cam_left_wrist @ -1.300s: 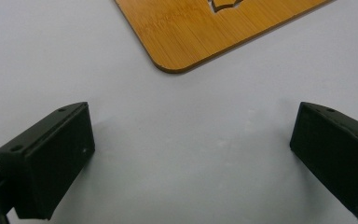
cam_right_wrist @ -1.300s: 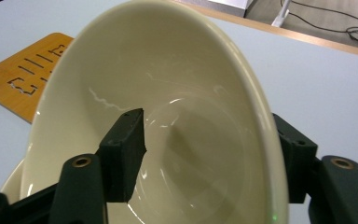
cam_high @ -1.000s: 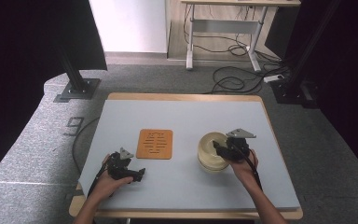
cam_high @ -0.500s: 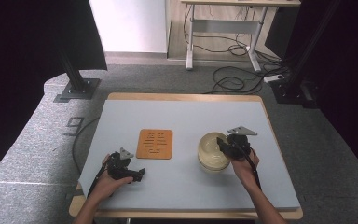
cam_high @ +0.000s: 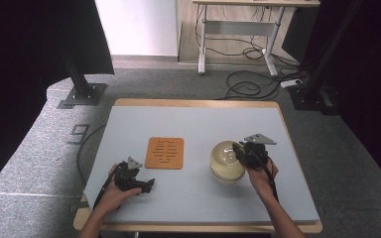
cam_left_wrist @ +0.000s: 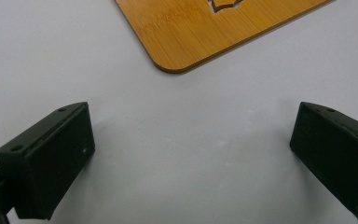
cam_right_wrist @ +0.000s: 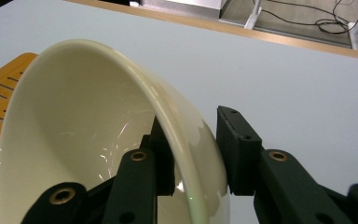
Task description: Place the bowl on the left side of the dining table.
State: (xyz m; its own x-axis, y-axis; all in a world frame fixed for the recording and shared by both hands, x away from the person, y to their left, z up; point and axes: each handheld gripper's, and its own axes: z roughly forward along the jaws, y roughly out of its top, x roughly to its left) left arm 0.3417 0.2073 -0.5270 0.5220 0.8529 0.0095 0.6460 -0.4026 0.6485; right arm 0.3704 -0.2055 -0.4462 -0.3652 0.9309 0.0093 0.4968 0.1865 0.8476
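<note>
A cream bowl (cam_high: 224,163) stands right of centre on the grey table (cam_high: 193,124). My right gripper (cam_high: 238,151) straddles its right rim. In the right gripper view, one jaw is inside the bowl (cam_right_wrist: 84,130) and the other outside, and the right gripper (cam_right_wrist: 193,154) is shut on the wall. A slotted bamboo trivet (cam_high: 164,152) lies flat left of the bowl. My left gripper (cam_high: 146,186) rests near the front left edge. Its jaws stand wide apart over bare table in the left gripper view, where the left gripper (cam_left_wrist: 193,154) is open just short of a trivet corner (cam_left_wrist: 214,32).
The tabletop has a wooden edge (cam_high: 193,102). Beyond the far side, cables (cam_high: 248,84) lie on the floor, and a white desk frame (cam_high: 238,29) stands there. A black stand base (cam_high: 82,94) sits at the back left.
The right gripper has shifted very slightly at the bowl's rim. The left hand and the trivet have stayed put.
</note>
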